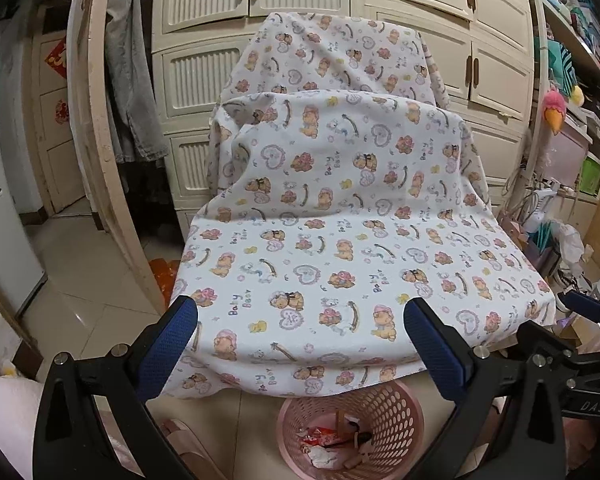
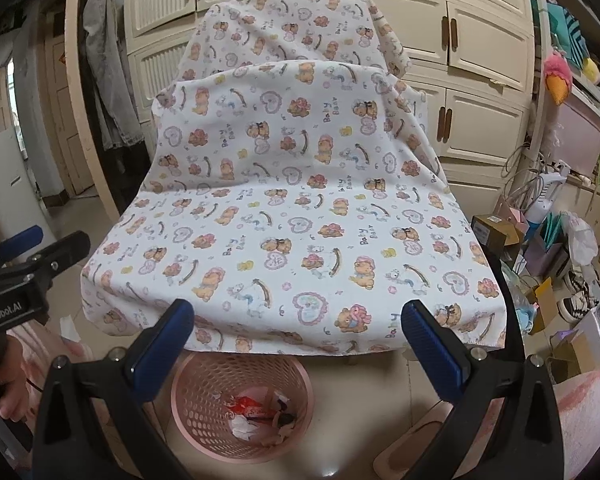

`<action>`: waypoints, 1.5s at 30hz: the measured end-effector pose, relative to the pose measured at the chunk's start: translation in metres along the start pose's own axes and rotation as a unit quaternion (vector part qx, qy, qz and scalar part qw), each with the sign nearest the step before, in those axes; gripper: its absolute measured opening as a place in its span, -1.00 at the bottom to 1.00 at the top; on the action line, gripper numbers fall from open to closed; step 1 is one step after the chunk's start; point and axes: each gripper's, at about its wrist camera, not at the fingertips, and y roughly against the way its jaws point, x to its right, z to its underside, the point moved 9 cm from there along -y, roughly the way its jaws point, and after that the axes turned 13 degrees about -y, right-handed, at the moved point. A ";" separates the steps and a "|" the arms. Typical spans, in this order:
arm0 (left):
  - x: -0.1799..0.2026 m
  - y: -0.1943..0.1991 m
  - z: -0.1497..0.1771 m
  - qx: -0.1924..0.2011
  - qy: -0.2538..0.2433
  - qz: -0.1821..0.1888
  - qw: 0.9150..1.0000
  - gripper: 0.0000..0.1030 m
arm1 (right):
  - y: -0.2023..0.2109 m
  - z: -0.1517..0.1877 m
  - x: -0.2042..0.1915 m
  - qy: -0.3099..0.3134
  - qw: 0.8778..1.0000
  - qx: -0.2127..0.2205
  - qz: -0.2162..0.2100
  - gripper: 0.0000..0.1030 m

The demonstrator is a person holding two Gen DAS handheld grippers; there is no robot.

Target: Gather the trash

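A pink mesh waste basket (image 1: 350, 432) (image 2: 242, 404) stands on the floor below the front edge of a table draped in a bear-print cloth (image 1: 340, 248) (image 2: 300, 232). Inside it lie trash pieces (image 1: 336, 444) (image 2: 260, 412): red wrappers, white crumpled paper and small brown bits. My left gripper (image 1: 300, 324) is open above and just before the basket, nothing between its blue pads. My right gripper (image 2: 298, 320) is also open and empty, hovering over the basket to the right. Each gripper shows at the edge of the other's view.
Cream cabinets (image 1: 260, 8) back the covered table. A curved wooden frame (image 1: 96, 120) with hanging jeans stands left. Boxes, bags and shoes (image 2: 560, 272) crowd the floor at right below cluttered shelves. A person's pink sleeves (image 2: 588, 420) and slippers (image 1: 188, 440) are near the basket.
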 end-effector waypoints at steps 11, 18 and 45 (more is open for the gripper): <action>-0.008 -0.002 0.002 -0.004 0.024 0.005 1.000 0.98 | 0.002 0.000 -0.001 0.003 1.000 0.003 -0.001 1.00; -0.005 0.000 0.000 0.002 0.015 0.004 1.000 0.98 | 0.002 0.000 -0.004 0.012 1.000 0.001 -0.001 1.00; 0.000 0.002 -0.001 0.008 0.003 0.009 1.000 0.98 | 0.007 -0.003 -0.002 0.009 1.000 0.011 -0.004 1.00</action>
